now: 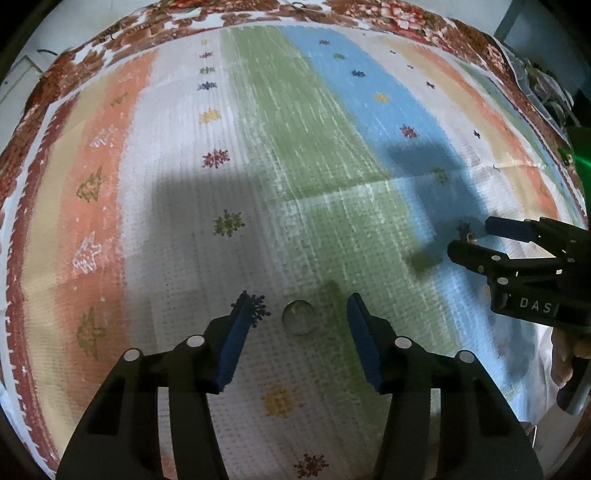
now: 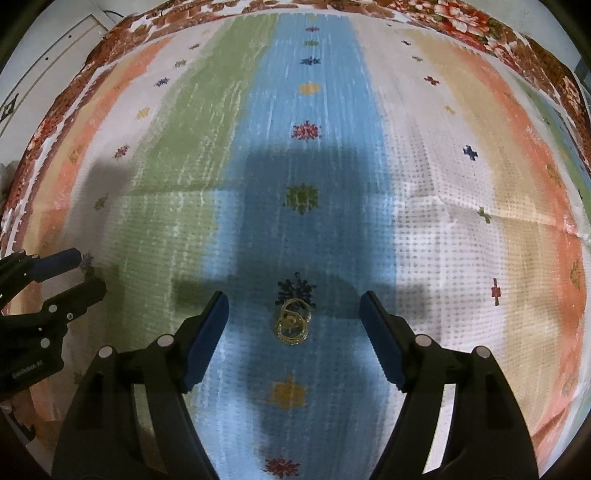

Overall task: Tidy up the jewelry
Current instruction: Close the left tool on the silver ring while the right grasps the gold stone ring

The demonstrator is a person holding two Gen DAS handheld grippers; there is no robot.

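Observation:
In the left wrist view a small clear, silvery ring (image 1: 297,317) lies flat on the striped mat (image 1: 280,147). It sits between the blue pads (image 1: 236,339) of my left gripper (image 1: 298,301), which stands open just above it without touching. In the right wrist view a small cluster of gold rings (image 2: 293,323) rests on the blue stripe (image 2: 314,229). My right gripper (image 2: 293,295) stands open around it, pads well apart from it. Each gripper also shows from the side in the other view: the right gripper (image 1: 471,236) and the left gripper (image 2: 90,269), jaws parted.
The mat lies on a red-brown floral cloth (image 1: 399,14) that borders it at the back and sides. A person's hand (image 1: 565,350) holds the right gripper's handle. Some clutter (image 1: 546,92) sits past the cloth's far right edge. A crease (image 2: 443,206) crosses the mat.

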